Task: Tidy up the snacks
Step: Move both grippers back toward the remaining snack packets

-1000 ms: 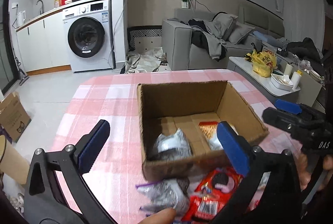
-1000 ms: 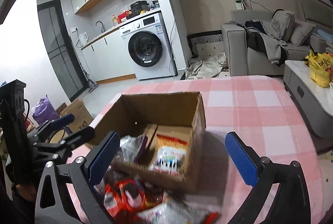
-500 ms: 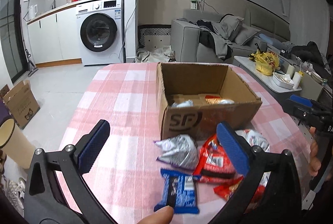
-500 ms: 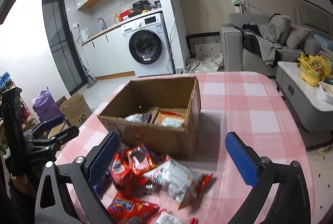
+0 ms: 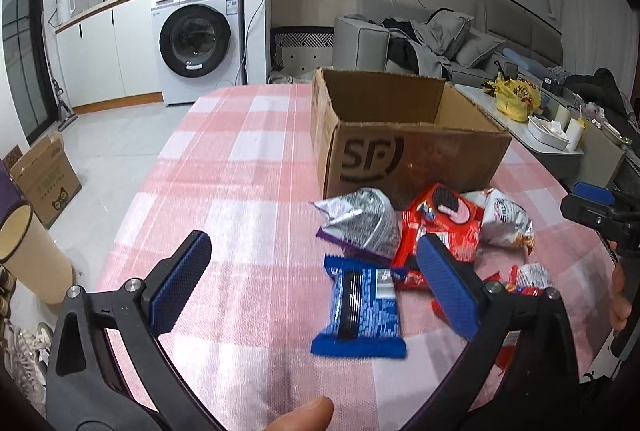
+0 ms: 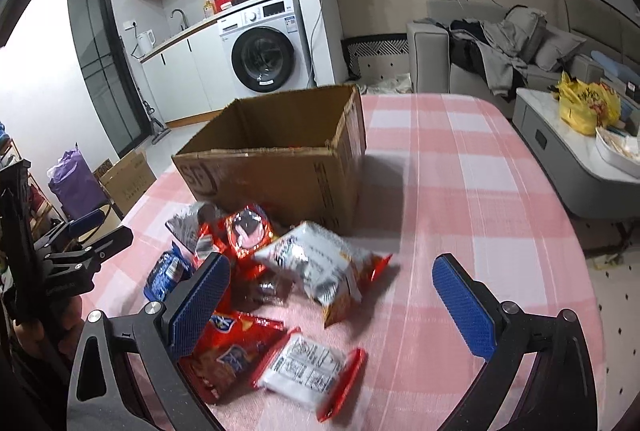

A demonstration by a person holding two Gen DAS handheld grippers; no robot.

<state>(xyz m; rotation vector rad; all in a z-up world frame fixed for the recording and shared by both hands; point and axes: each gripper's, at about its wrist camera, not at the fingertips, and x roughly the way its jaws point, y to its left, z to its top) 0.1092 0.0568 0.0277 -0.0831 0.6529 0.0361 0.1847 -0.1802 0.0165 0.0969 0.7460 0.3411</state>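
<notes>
A brown cardboard box (image 5: 404, 147) (image 6: 288, 167) stands on the pink checked table. In front of it lies a heap of snack packets: a blue cookie pack (image 5: 362, 305), a silver bag (image 5: 360, 223), a red cookie pack (image 5: 444, 227) and a white-and-red bag (image 6: 324, 263). More red packets (image 6: 228, 347) lie nearest in the right wrist view. My left gripper (image 5: 316, 281) hangs open just above the blue pack. My right gripper (image 6: 332, 305) is open over the heap, holding nothing. The box's inside is hidden from both views.
The table's bare cloth (image 5: 224, 183) stretches left of the box and to its right (image 6: 472, 191). Beyond the table are a washing machine (image 5: 196, 43), a grey sofa (image 5: 424, 39), a low side table (image 6: 576, 155) and a floor carton (image 5: 44, 179).
Both grippers have pulled back and dropped from above the box to low in front of it. The snack heap now fills the near view, and the box contents are out of sight.
</notes>
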